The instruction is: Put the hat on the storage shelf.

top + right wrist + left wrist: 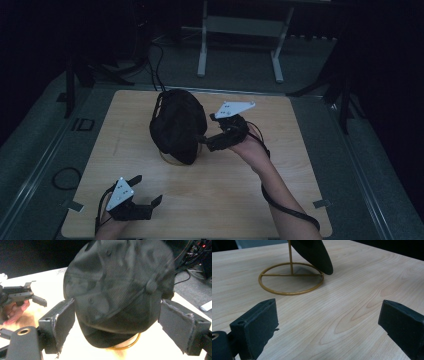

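A black cap hangs on a gold wire stand at the middle back of the wooden table. My right gripper is open at the cap's right side. In the right gripper view its jaws stand wide on either side of the cap, with the stand's ring showing under the brim. My left gripper is open near the table's front left and holds nothing. Its own view looks between its fingertips at the stand's ring base and the cap's brim. The left gripper also appears far off in the right gripper view.
A metal frame with two white legs stands on the floor behind the table. Cables run from the back to the table's far edge, and another cable loop lies left of the table. The surroundings are dark.
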Tool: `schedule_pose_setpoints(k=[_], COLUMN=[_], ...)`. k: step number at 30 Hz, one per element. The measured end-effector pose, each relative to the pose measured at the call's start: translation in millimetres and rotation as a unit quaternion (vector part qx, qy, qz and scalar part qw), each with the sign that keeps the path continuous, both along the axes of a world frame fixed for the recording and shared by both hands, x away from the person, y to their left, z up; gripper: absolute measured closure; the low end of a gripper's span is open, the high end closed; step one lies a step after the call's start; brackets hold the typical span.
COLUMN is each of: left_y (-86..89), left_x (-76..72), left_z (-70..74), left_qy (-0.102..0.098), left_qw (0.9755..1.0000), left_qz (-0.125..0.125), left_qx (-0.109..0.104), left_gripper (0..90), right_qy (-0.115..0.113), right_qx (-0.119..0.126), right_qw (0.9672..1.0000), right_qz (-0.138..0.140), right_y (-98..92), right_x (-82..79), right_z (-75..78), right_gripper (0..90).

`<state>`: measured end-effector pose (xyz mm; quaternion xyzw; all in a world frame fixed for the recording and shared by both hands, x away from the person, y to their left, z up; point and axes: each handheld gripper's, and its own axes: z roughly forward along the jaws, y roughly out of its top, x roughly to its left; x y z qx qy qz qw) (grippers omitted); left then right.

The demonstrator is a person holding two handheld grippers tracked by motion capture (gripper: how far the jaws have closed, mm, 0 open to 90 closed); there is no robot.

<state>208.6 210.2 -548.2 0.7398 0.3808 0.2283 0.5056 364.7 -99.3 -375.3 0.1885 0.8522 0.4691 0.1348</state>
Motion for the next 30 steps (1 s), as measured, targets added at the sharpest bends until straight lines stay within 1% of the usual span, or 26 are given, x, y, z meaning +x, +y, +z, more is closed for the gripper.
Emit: schedule_pose_setpoints(k=[3, 4, 6, 8, 9, 10, 13, 16, 20, 24, 26, 29, 30], left_y=[0.2, 0.2, 0.6, 0.9, 1.2, 1.4, 1.2, 0.7, 0.2, 0.5, 0.6, 0.7, 0.7], left_x=[0.2, 0.2, 0.2, 0.3, 0.3, 0.4, 0.3, 0.5, 0.6, 0.1, -0.6, -0.7, -0.6], left_z=[-0.3, -0.5, -0.1, 0.0, 0.0, -0.2, -0.5, -0.4, -0.7, 0.2, 0.3, 0.3, 0.4], left_qy=[0.001, -0.001, -0.001, 0.0, 0.0, 0.0, 0.002, 0.001, 0.003, 0.002, 0.003, 0.004, 0.004], left_qw=[1.0, 1.0, 1.0, 1.0, 1.0, 1.0, 1.0, 1.0, 1.0, 1.0, 1.0, 1.0, 1.0], left_qz=[0.001, 0.002, 0.003, 0.004, 0.003, 0.0, -0.001, -0.003, -0.004, -0.004, -0.004, -0.004, -0.004], left_qx=[0.002, -0.001, 0.001, 0.0, 0.0, -0.001, 0.001, 0.003, 0.003, 0.002, 0.002, 0.002, 0.002], left_gripper=[3.1, 3.1, 3.1, 3.1, 3.1, 3.1, 3.1, 3.1, 3.1, 3.1, 3.1, 3.1, 3.1], right_qy=[0.002, 0.002, 0.007, 0.009, 0.005, -0.005, -0.002, -0.001, 0.004, -0.003, 0.004, 0.018, 0.021], right_qx=[-0.007, -0.005, 0.0, -0.002, -0.004, -0.004, 0.009, 0.003, 0.009, 0.01, 0.01, 0.018, 0.016], right_qw=[1.0, 1.0, 1.0, 1.0, 1.0, 0.9999, 0.9998, 0.9998, 0.9998, 0.9999, 0.9999, 0.9996, 0.9996], right_qz=[-0.001, -0.002, -0.003, -0.003, -0.006, -0.014, -0.02, -0.02, -0.016, -0.004, 0.001, 0.007, 0.008], right_y=[-3.0, -4.7, -8.8, -12.7, -14.1, -16.5, -26.0, -32.1, -41.2, -46.2, -50.6, -55.8, -56.5], right_x=[-3.2, -4.4, -7.6, -12.3, -14.2, -17.2, -23.8, -30.1, -40.0, -50.5, -54.6, -58.5, -59.1], right_z=[-7.1, -9.4, -14.4, -21.5, -24.0, -27.2, -37.1, -45.0, -59.1, -74.4, -84.6, -97.1, -100.3], right_gripper=[14.0, 14.0, 14.0, 14.0, 14.1, 14.3, 14.3, 14.3, 14.3, 14.0, 13.9, 13.8, 13.8])
